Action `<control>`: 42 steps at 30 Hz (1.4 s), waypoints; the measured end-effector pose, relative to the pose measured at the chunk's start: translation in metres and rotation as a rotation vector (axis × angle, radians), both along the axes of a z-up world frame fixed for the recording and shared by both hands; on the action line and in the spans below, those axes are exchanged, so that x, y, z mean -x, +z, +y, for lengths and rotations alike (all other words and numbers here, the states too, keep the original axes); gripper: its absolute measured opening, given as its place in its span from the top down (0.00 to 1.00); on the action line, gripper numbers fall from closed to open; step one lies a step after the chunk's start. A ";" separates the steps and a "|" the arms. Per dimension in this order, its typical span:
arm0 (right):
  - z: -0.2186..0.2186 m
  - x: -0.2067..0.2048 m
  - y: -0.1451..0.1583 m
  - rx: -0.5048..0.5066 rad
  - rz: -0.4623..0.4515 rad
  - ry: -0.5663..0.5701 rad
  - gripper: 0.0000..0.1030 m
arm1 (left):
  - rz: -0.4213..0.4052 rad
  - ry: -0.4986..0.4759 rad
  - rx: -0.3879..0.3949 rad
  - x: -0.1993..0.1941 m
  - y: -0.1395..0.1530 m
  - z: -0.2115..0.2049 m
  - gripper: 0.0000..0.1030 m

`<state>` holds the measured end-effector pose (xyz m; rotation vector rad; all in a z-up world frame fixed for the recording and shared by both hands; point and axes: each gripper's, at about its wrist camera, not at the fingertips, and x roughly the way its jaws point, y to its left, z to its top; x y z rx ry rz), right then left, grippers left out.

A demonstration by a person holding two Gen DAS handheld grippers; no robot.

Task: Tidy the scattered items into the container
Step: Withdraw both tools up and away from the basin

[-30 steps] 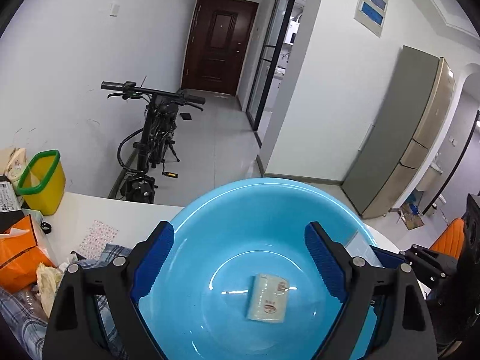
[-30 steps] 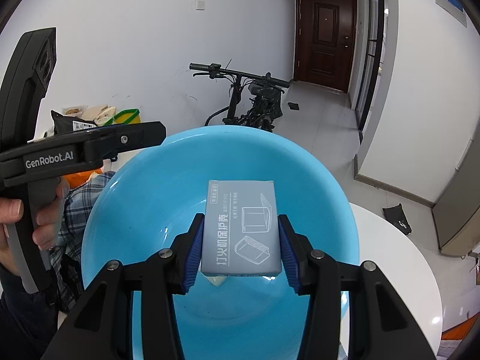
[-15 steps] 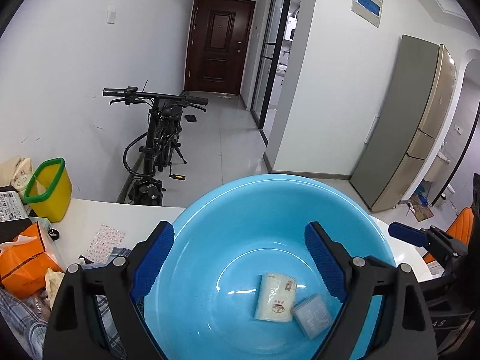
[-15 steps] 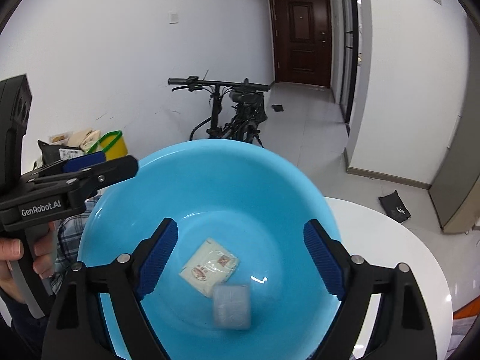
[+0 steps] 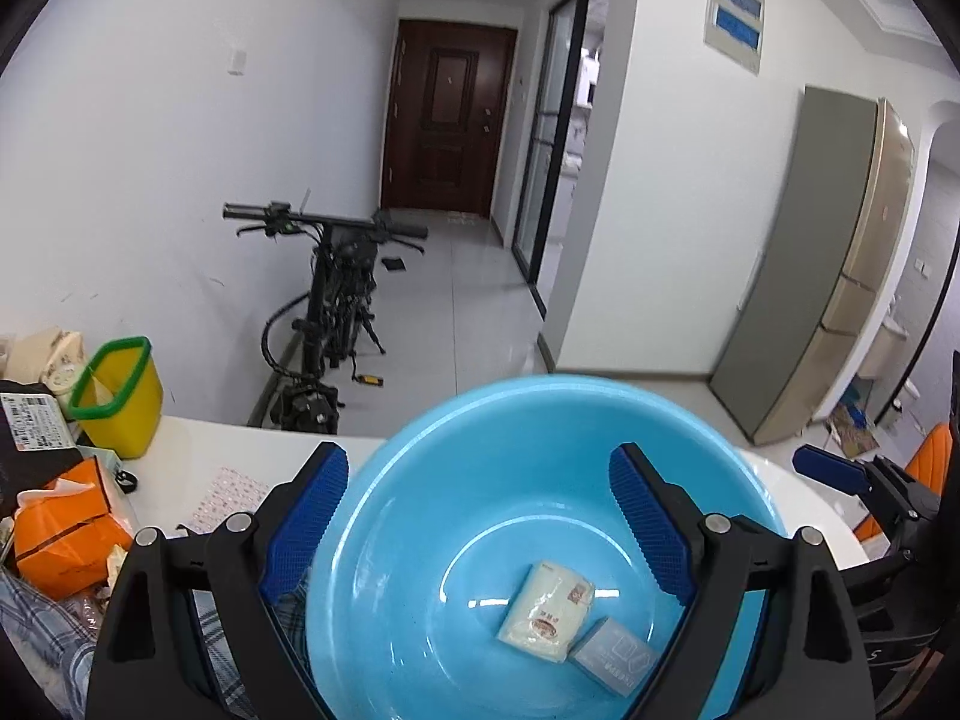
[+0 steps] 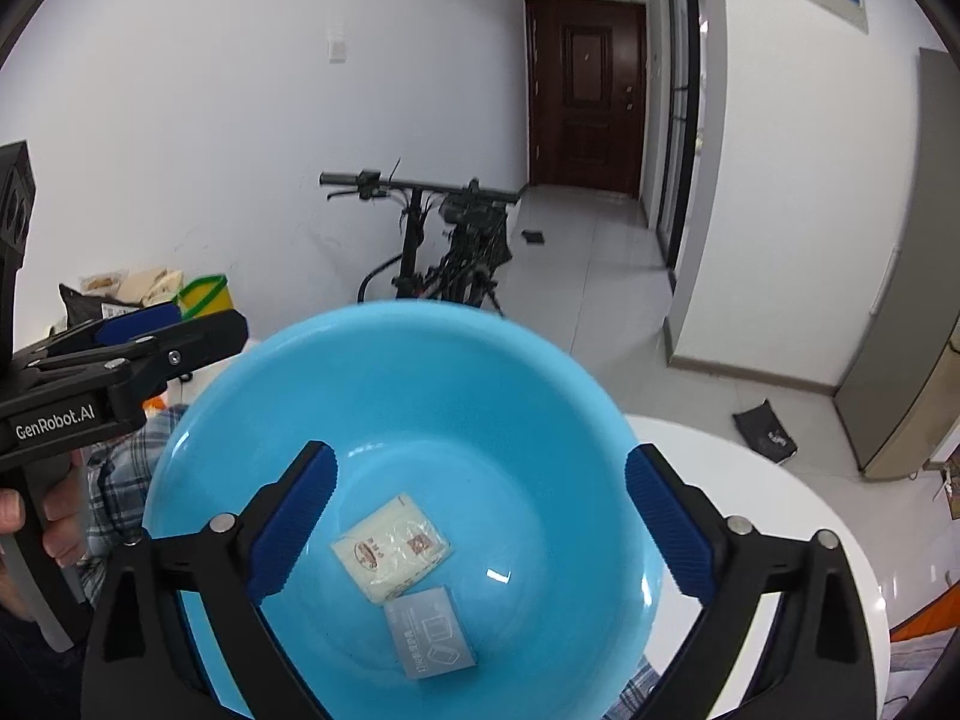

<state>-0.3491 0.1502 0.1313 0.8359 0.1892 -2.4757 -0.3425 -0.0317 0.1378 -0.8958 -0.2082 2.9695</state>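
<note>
A: What setting am I operating in?

B: I read it as a home, an apartment entrance hall: dark brown panelled front door [image 5: 447,120], glossy pale floor tiles [image 5: 456,300], tall grey-and-beige refrigerator [image 5: 840,264].

A: Further indicators?

B: I see a black bicycle [image 5: 336,306] parked indoors and a white round table [image 6: 798,516] with an orange tissue box [image 5: 66,525].

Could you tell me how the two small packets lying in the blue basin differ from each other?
The cream soft plastic packet is pale yellowish with red print and looks limp; the grey flat rectangular box is grey-blue with white line drawings and crisp edges. The cream packet looks larger and lies nearer the middle of the round blue plastic basin, the grey box nearer the camera. Both lie flat on the basin floor, corners about touching, neither gripped.
</note>
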 end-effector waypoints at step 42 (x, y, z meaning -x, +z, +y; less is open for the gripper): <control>0.054 -0.211 0.073 0.103 0.298 0.035 0.01 | 0.269 0.030 0.096 -0.253 0.057 0.002 0.11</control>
